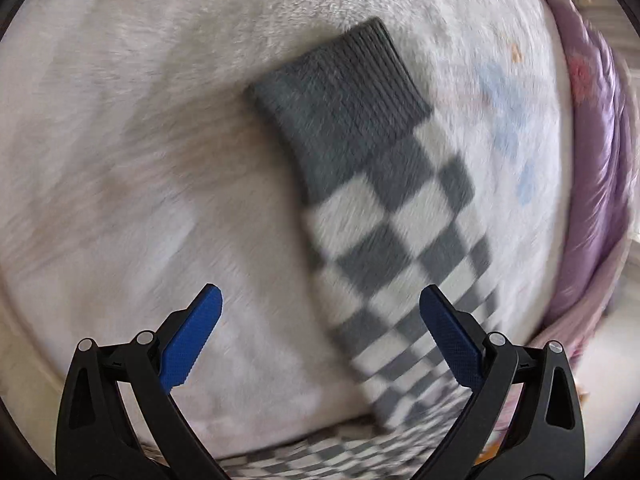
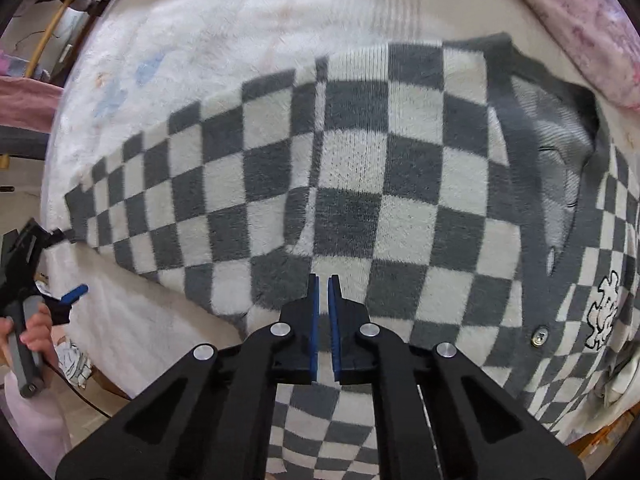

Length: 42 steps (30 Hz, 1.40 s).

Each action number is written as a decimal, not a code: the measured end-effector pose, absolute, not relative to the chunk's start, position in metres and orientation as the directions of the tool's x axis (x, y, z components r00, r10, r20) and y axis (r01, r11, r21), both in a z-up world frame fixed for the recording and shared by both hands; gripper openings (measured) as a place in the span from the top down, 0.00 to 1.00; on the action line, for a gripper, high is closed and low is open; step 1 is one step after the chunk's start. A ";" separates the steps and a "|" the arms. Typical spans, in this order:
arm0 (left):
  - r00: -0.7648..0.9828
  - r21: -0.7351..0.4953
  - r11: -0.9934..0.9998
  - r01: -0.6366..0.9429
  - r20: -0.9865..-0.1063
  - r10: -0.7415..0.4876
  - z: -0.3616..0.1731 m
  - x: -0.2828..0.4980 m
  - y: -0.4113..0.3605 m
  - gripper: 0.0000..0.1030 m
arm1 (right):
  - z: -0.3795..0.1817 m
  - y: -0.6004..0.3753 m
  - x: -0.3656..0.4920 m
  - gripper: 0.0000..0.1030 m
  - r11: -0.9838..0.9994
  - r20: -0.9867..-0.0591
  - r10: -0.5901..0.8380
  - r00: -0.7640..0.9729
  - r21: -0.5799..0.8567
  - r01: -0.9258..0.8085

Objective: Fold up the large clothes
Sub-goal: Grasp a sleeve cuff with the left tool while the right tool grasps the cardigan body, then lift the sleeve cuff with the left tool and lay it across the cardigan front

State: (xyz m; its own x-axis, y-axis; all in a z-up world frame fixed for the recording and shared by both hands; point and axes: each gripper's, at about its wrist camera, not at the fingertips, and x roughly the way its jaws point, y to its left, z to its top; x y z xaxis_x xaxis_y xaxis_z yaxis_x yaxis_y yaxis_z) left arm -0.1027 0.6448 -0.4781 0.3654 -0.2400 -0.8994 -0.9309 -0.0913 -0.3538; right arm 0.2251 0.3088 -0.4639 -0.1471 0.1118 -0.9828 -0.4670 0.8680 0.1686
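Ahead of left tool (image 1: pixel 320 320), checkered sleeve (image 1: pixel 384 216), seemingly untouched

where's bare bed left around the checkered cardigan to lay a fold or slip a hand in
Bare white blanket lies left of the sleeve cuff, and beyond the sleeve toward the far edge. Crowded: cardigan body fills the near side; pink bedding borders the collar.

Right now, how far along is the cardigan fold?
Early. Done: the checkered cardigan lies spread on the white fleece blanket, sleeve stretched out flat. In hand: nothing visibly gripped; the left tool is open above the sleeve, the right tool nearly closed over the body. Left: every fold.
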 end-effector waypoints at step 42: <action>0.408 -0.272 0.397 -0.877 -0.857 0.316 -0.249 -0.033 0.598 0.91 | -0.573 0.266 0.268 0.96 0.844 -0.805 0.399 -0.440 0.509 -0.166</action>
State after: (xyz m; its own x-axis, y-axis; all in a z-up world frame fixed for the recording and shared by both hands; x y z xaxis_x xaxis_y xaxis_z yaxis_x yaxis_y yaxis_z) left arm -0.0327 0.5980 -0.2489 0.4083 0.3157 -0.8565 -0.8767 0.3970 -0.2716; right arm 0.2683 0.2662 -0.5734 -0.4400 0.3987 -0.8047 -0.1664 0.8443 0.5093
